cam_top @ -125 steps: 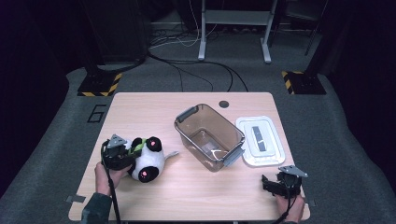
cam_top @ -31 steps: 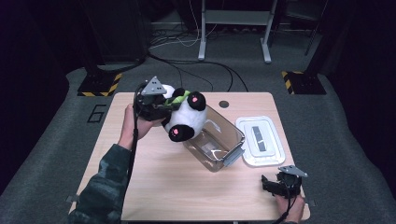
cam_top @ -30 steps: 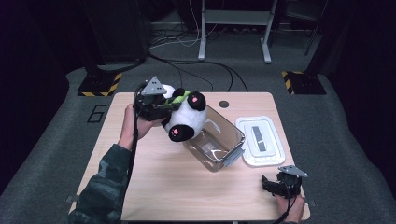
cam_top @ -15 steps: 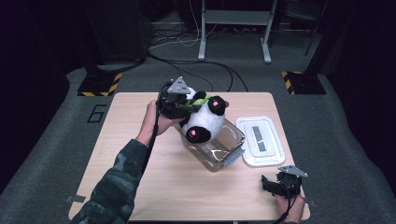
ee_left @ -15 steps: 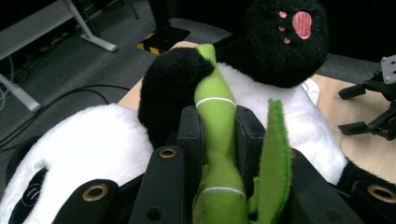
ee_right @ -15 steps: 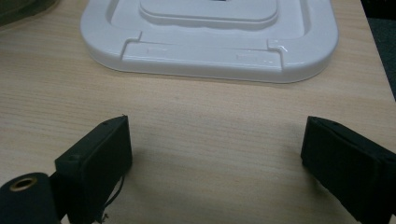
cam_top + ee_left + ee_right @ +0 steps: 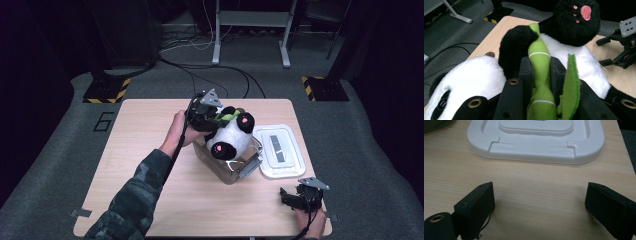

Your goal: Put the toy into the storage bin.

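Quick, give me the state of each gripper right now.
Left gripper: shut on the green bamboo stalk of the panda plush, held above the clear bin.
Right gripper: open, holding nothing, over the table near the white lid.

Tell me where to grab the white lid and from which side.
Take the white lid by its near long rim, coming in low from the person's side with the right gripper, whose jaws stand open and already face it. The lid lies flat on the table, so only the raised edge gives the jaws something to close on; its broad top probably offers no hold.
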`<state>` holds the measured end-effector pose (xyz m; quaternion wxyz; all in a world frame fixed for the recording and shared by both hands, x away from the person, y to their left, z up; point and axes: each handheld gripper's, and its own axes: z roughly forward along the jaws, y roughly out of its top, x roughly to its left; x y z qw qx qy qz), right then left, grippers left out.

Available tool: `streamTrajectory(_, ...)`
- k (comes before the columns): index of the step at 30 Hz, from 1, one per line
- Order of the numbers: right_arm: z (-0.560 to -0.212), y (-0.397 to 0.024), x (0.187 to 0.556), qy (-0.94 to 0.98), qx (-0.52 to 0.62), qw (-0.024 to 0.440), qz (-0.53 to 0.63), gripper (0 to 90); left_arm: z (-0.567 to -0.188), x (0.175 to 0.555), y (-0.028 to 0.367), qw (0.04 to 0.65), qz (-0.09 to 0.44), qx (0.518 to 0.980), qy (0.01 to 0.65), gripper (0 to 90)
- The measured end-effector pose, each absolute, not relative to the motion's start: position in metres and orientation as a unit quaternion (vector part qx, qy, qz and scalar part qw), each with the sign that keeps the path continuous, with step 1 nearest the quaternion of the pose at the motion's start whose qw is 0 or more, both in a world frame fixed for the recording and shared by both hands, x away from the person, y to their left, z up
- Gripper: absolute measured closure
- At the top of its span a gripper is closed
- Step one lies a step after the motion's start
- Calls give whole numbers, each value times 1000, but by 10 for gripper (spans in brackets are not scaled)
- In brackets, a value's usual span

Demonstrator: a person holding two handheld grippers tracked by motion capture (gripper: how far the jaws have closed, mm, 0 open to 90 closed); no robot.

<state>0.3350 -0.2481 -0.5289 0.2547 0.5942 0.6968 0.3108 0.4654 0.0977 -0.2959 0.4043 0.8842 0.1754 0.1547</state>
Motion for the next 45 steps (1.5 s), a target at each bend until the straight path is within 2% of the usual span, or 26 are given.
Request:
streamTrajectory(15, -529, -248, 335, 696, 595, 256, 311, 82, -318, 469, 77, 364, 129, 909, 159, 747)
streamTrajectory(30, -529, -248, 335, 696, 595, 256, 311, 83, -329, 478, 73, 362, 118, 911, 162, 742)
streamTrajectory(39, -529, -248, 335, 696, 595, 256, 311, 83, -343, 485, 64, 350, 93, 918, 162, 718)
streamTrajectory(42, -529, -248, 335, 696, 595, 256, 311, 83, -342, 485, 66, 356, 91, 915, 166, 574)
streamTrajectory(43, -529, -248, 335, 696, 595, 256, 311, 83, -341, 484, 67, 359, 87, 914, 166, 574)
streamTrajectory(45, -529, -248, 335, 696, 595, 256, 311, 84, -336, 483, 72, 363, 98, 911, 171, 467)
